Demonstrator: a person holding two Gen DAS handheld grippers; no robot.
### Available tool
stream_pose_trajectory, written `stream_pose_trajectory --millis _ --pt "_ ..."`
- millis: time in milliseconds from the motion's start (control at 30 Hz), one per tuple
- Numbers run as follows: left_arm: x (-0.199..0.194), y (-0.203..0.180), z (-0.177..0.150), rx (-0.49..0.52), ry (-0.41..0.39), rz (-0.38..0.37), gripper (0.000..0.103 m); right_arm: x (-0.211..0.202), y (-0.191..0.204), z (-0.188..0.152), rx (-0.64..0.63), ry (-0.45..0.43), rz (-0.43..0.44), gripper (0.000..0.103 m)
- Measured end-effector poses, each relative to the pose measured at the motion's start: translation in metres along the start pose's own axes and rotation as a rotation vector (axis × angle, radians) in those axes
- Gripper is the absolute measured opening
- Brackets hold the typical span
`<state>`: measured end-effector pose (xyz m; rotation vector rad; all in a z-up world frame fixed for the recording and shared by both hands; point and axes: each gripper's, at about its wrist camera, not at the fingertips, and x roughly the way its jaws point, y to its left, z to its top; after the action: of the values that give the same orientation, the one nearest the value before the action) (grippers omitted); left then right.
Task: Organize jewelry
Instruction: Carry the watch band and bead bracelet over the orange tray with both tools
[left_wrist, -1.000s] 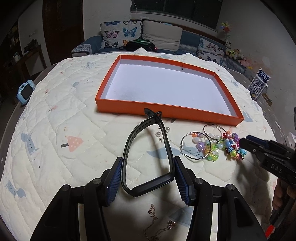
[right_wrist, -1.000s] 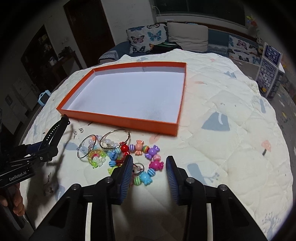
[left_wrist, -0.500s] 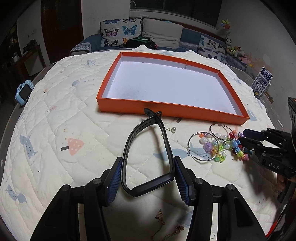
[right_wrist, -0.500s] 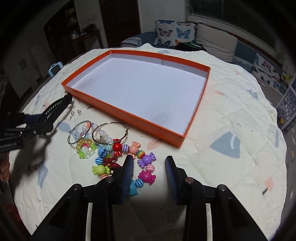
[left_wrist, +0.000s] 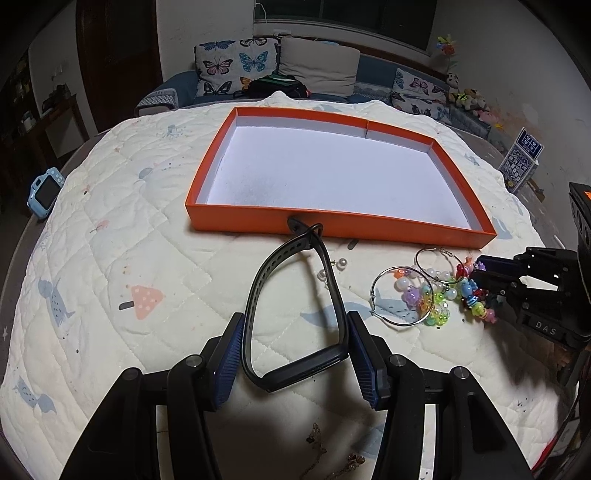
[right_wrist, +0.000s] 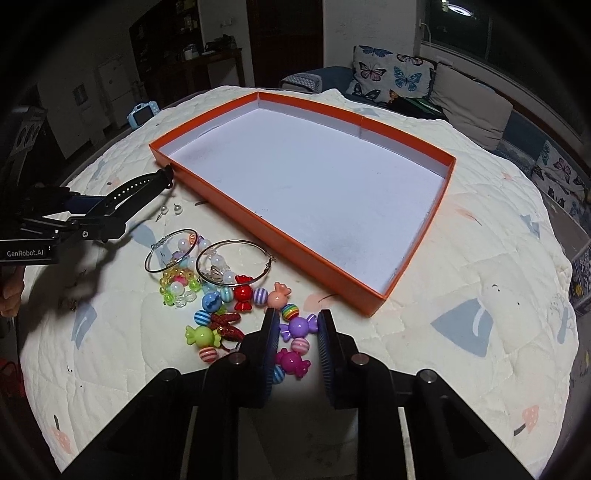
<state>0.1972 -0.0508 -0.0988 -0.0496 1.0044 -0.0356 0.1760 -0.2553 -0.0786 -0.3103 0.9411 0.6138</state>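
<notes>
My left gripper (left_wrist: 295, 321) is shut on a black watch strap (left_wrist: 258, 280). The strap's loop stands up between the pads and its tip reaches the front wall of the orange tray (left_wrist: 332, 225). In the right wrist view my right gripper (right_wrist: 298, 314) is low over a bracelet of bright candy beads (right_wrist: 240, 295). Its jaws are closing, and a purple candy bead (right_wrist: 298, 326) sits between the pads, touching both. Two silver hoop earrings (right_wrist: 232, 262), a clear-bead bracelet (right_wrist: 177, 284) and pearl studs (right_wrist: 178, 209) lie beside it. The white tray floor holds nothing.
Everything rests on a quilted cream cover (left_wrist: 129, 258) over a round table. A blue toy camera (left_wrist: 44, 194) lies at the far left edge. Small brown-gold jewellery (left_wrist: 317, 443) lies under my left gripper. A sofa with butterfly cushions (left_wrist: 236, 66) stands behind.
My right gripper has rolled and its jaws have narrowed onto the purple candy bead. The left gripper and strap have stayed put.
</notes>
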Motion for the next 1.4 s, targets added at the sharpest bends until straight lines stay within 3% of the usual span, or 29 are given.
stream_pose_trajectory --millis 633,1000,1400 --pt "-0.068 0.007 0.002 0.02 -0.131 -0.023 0.057 -0.077 0.041 0.016 -0.021 -0.138 -0.036 0.024" --pt "-0.081 0.019 -0.001 0.011 -0.152 -0.024 0.057 -0.058 0.043 0.008 -0.023 -0.052 -0.064 0.024" --pt "-0.07 0.017 0.001 0.014 -0.136 -0.018 0.057 -0.04 0.049 -0.004 -0.027 0.007 -0.029 0.024"
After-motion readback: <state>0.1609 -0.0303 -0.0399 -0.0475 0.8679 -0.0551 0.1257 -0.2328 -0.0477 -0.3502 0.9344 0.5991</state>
